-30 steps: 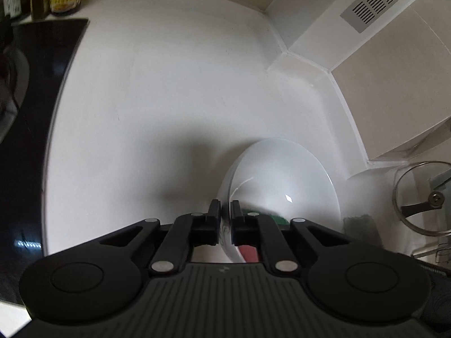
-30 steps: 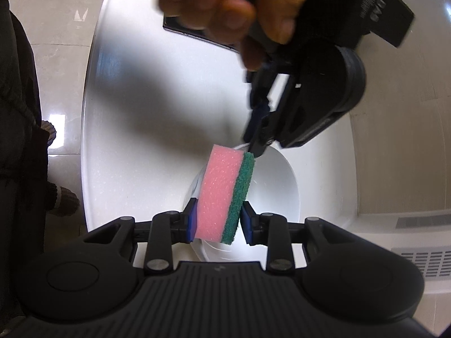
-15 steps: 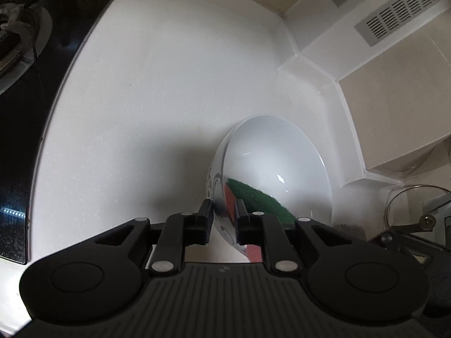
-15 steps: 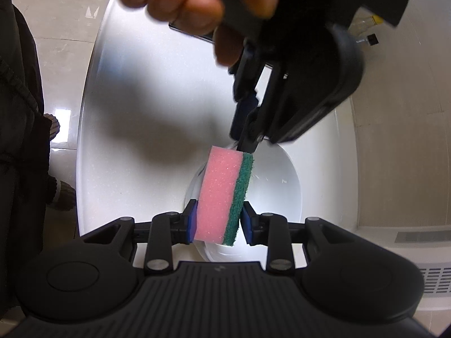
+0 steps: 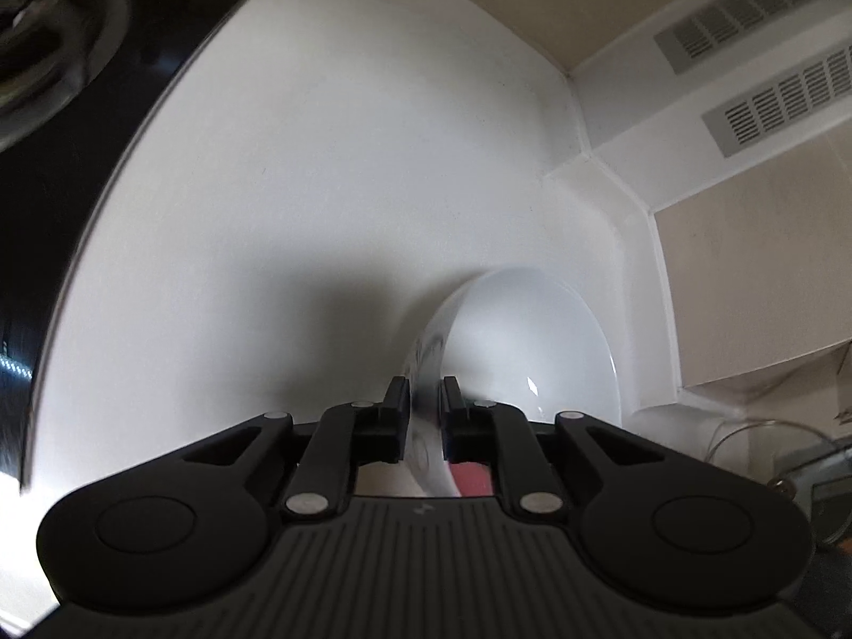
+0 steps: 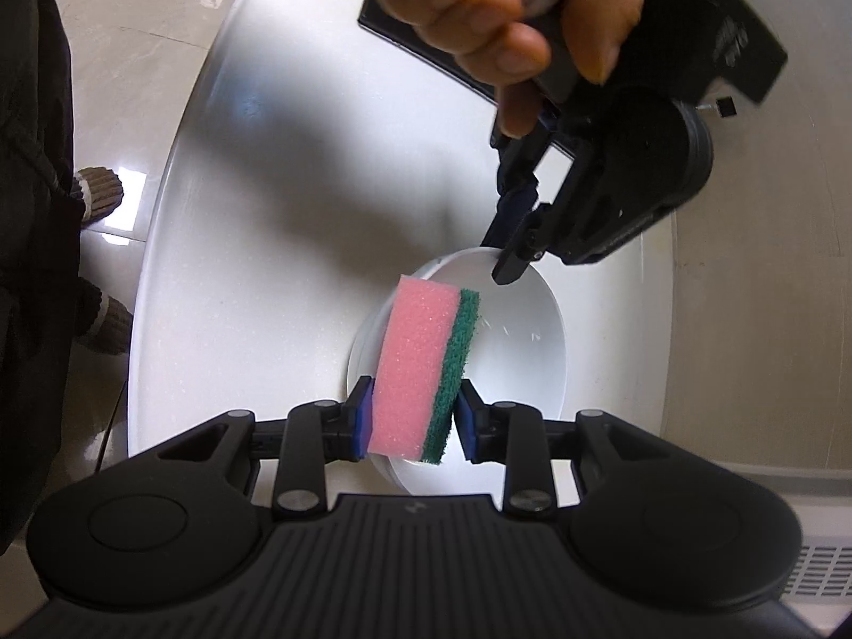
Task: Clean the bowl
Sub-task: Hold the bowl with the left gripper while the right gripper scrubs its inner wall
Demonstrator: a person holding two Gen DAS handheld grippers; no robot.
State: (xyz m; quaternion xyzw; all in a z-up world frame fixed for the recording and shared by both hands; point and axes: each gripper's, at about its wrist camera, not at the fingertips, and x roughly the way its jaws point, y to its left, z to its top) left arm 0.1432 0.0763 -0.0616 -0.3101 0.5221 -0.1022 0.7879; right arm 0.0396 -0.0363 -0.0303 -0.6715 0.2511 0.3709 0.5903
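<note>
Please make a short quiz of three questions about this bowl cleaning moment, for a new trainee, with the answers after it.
1. True or false: the left gripper pinches the rim of the white ceramic bowl.
2. Which layer of the pink foam sponge with a green scouring layer faces the bowl's inside in the right wrist view? A) pink B) green
3. Fill in: the bowl is above the white ____.

Key
1. True: one finger is outside the rim, one inside.
2. B: the green layer is on the bowl's side, held by the right gripper.
3. Countertop.
</note>
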